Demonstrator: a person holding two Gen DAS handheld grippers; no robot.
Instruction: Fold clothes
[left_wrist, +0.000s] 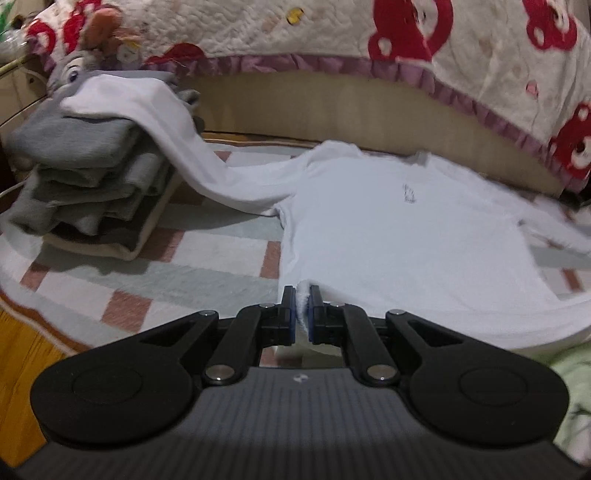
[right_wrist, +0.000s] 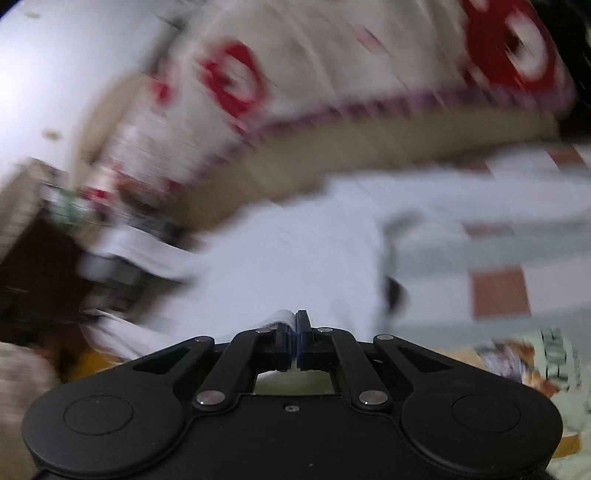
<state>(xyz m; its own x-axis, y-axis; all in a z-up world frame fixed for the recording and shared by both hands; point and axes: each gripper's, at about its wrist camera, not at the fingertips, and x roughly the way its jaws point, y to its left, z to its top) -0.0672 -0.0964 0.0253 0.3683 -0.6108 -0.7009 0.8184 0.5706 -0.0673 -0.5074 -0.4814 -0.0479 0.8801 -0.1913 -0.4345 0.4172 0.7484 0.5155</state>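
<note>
Right wrist view smeared by blur, white shirt (right_wrist: 280, 258) edges indistinct — its far sleeve (left_wrist: 554, 232) cut off at frame edge

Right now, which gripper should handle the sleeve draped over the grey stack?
Left gripper, probably: that sleeve and stack lie on its side. It first has to release the hem its jaws pinch.

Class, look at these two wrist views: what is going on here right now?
A person is folding laundry with two hand-held grippers. A white long-sleeved shirt lies spread on a checked blanket. The left gripper is shut on the shirt's near hem, and the right gripper is shut on its edge too. One sleeve drapes over a stack of folded grey clothes. The fold is not yet made.
</note>
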